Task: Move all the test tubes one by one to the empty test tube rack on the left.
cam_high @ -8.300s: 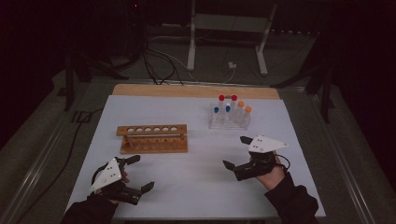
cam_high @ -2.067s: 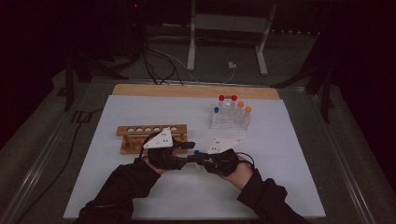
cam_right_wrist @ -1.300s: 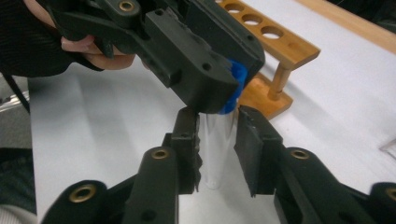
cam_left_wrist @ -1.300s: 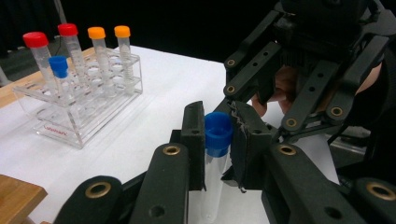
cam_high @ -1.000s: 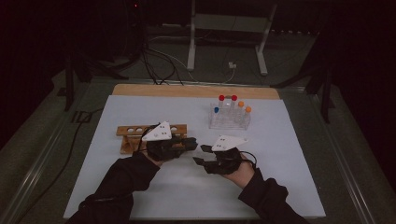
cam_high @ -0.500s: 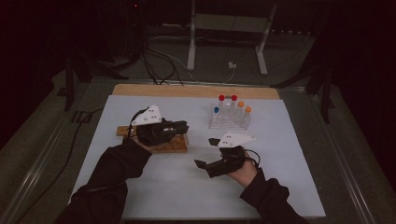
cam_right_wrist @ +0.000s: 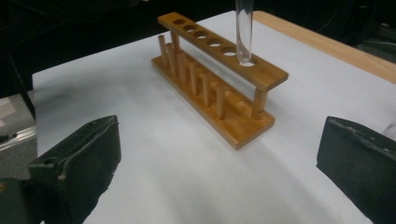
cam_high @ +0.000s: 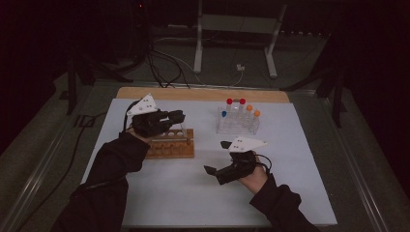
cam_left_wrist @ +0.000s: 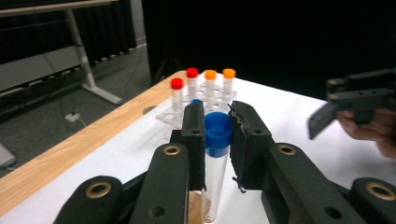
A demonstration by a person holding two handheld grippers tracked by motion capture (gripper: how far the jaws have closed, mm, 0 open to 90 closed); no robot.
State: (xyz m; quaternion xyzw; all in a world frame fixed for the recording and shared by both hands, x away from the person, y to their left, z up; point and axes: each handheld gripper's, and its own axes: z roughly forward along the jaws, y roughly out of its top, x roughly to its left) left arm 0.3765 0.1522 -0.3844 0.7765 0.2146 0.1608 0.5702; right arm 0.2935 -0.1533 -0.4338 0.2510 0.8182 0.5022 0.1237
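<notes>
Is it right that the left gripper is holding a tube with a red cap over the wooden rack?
Not quite. The cap is blue, not red: the left gripper view shows the left gripper clamped on a clear tube with a blue cap. The red caps are on tubes in the clear plastic rack farther back. The rest is right: the tube hangs over the wooden rack.

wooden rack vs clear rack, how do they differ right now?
The wooden rack is brown and opaque, the clear rack see-through plastic. The wooden rack's holes are open, with one blue-capped tube, held in the left gripper, at its end hole; the clear rack holds several tubes with red, orange and blue caps. The wooden rack sits left, the clear rack farther back and right. Both stand on the white table.
</notes>
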